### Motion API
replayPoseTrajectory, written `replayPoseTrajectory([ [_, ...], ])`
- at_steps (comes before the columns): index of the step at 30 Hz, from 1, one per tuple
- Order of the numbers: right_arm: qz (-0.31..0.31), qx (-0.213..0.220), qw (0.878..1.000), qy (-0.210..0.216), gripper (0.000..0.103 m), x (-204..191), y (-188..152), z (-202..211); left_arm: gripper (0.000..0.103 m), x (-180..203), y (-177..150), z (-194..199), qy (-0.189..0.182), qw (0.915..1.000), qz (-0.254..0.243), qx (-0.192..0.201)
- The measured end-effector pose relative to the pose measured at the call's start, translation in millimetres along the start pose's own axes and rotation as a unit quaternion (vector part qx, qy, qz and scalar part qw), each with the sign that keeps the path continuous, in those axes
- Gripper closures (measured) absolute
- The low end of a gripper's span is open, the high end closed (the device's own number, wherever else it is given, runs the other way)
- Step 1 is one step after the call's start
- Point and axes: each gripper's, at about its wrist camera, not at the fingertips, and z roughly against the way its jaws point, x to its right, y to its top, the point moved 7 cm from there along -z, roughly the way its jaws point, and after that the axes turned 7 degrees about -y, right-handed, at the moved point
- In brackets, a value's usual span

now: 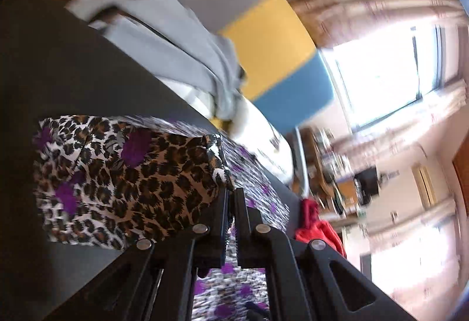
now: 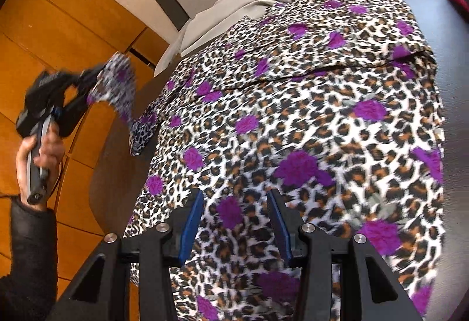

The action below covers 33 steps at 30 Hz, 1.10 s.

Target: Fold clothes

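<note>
Black left gripper (image 1: 231,195): its two jaws are pressed together on an edge of the leopard-print garment (image 1: 126,174); the pinched cloth is lifted off the table.
Left hand (image 2: 41,156): seen from the right wrist view, it holds the handle of this gripper out past the table's left edge; a dark sleeve (image 2: 26,250) covers the arm.
Right gripper (image 2: 234,203): its blue pads (image 2: 190,221) stand partly apart above the garment and no cloth is between them.
Garment place: it lies spread over most of the dark table (image 2: 451,63), white and brown with black spots and purple flowers; one corner goes up to the left gripper.
Grey clothes (image 2: 234,7): a pile at the far end of the table, touching the garment's far edge.
Red cloth (image 1: 316,227): beyond the table, only in the left wrist view.
Floor (image 2: 58,27): orange wood.
</note>
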Motion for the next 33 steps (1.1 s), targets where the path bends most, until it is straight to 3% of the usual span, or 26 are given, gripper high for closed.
replayPoseTrajectory([
  [6,-0.014,0.006,1.0,-0.006,0.057,22,9,1,0.1,8,-23,-109,0.022,0.9959,-0.031,-0.082],
  [9,-0.01,0.012,1.0,0.003,0.055,23,17,2,0.1,-4,-57,-121,0.03,0.9921,-0.039,-0.115],
  [11,-0.007,0.022,1.0,0.013,0.055,19,27,3,0.094,-9,-69,-125,0.037,0.9903,-0.049,-0.125],
  [18,0.006,0.061,0.997,0.047,0.055,-6,79,-7,0.083,-18,-77,-77,0.056,0.9923,-0.084,-0.071],
  [23,-0.003,0.066,0.997,0.045,0.055,-20,125,-42,0.082,-52,-121,-29,0.071,0.9935,-0.077,-0.043],
  [29,-0.01,0.042,0.999,-0.011,0.058,-15,150,-95,0.082,-82,-154,-11,0.087,0.9922,-0.076,-0.046],
  [31,-0.013,0.036,0.999,-0.021,0.062,-11,152,-102,0.082,-83,-156,-11,0.087,0.9911,-0.088,-0.048],
  [33,-0.012,0.03,0.999,-0.026,0.077,-12,154,-106,0.082,-84,-156,-14,0.084,0.9913,-0.09,-0.048],
])
